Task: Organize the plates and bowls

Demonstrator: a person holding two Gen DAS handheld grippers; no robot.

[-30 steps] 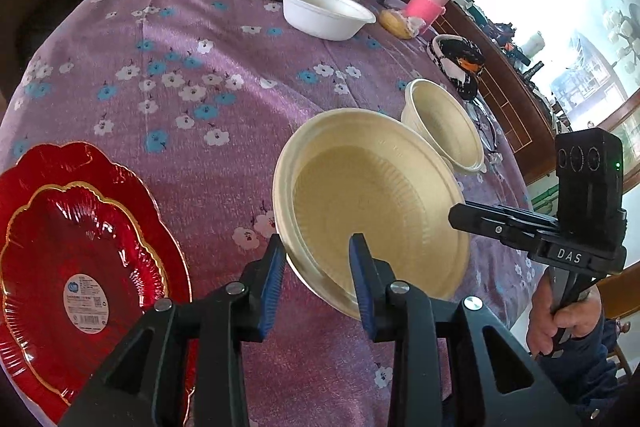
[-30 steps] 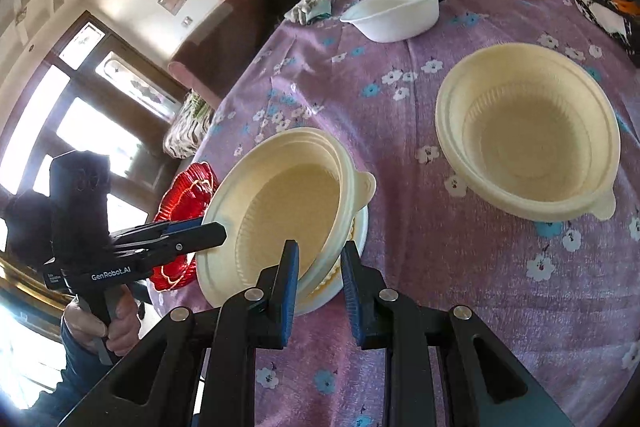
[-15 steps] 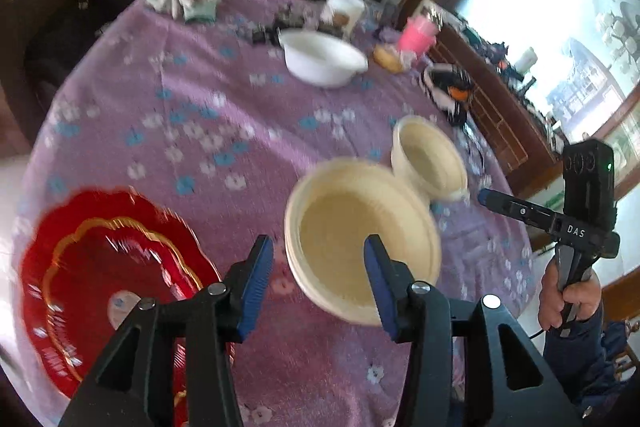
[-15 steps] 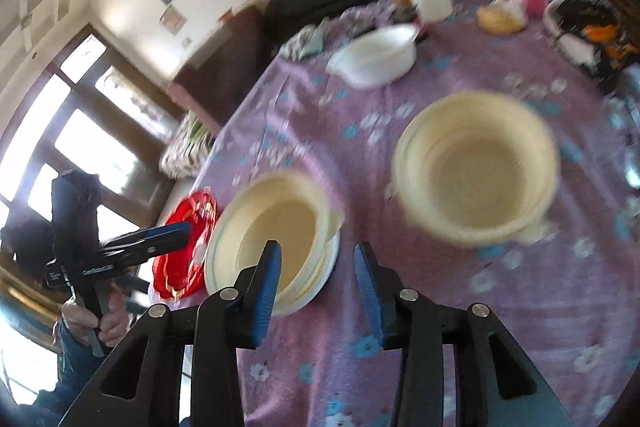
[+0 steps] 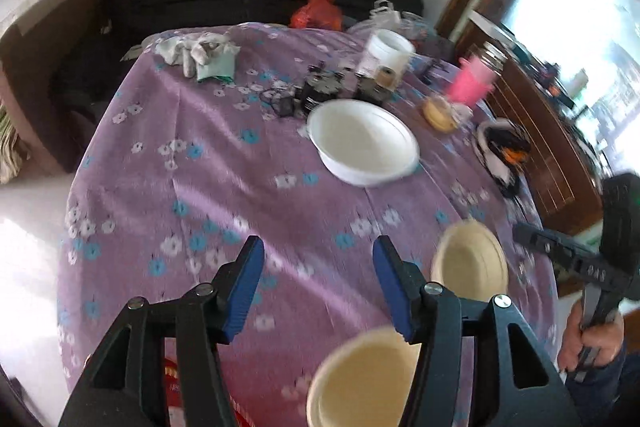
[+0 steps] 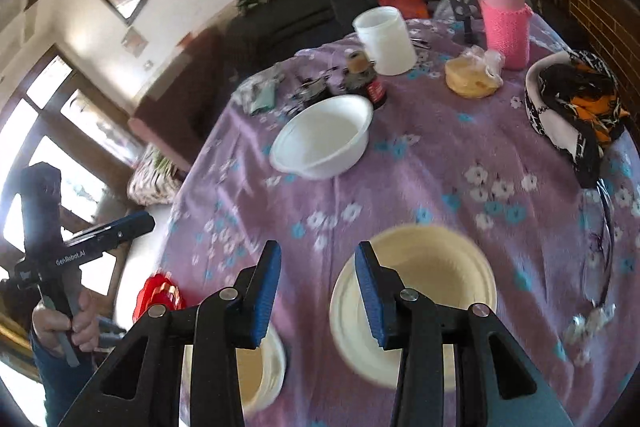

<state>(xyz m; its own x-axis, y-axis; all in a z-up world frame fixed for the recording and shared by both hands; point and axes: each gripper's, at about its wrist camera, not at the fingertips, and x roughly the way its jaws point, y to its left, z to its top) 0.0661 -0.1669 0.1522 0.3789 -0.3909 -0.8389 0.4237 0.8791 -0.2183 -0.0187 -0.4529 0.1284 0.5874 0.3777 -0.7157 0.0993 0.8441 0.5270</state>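
My left gripper (image 5: 318,283) hovers above the purple flowered cloth, its jaws opening with nothing between them. Below it sits a cream bowl stack (image 5: 360,383), and a single cream bowl (image 5: 470,259) lies to the right. A white bowl (image 5: 362,147) stands farther back. My right gripper (image 6: 318,287) is open and empty, above the cloth between the cream stack (image 6: 260,371) and the single cream bowl (image 6: 432,291). The white bowl (image 6: 324,139) is beyond it. Red plates (image 6: 158,297) show at the table's left edge. Each gripper appears in the other's view, right gripper (image 5: 524,233) and left gripper (image 6: 144,223).
At the far side stand a white jar (image 6: 384,39), a pink-sleeved bottle (image 6: 504,19), bagged bread (image 6: 472,77) and small dark items (image 5: 320,93). A patterned bag (image 6: 576,107) and glasses (image 6: 600,251) lie at the right. Gloves (image 5: 196,53) lie at the far left.
Both grippers opened and let go of the cream bowl stack, then rose and drew back. The stack now lies low in both views, and more of the far table shows.
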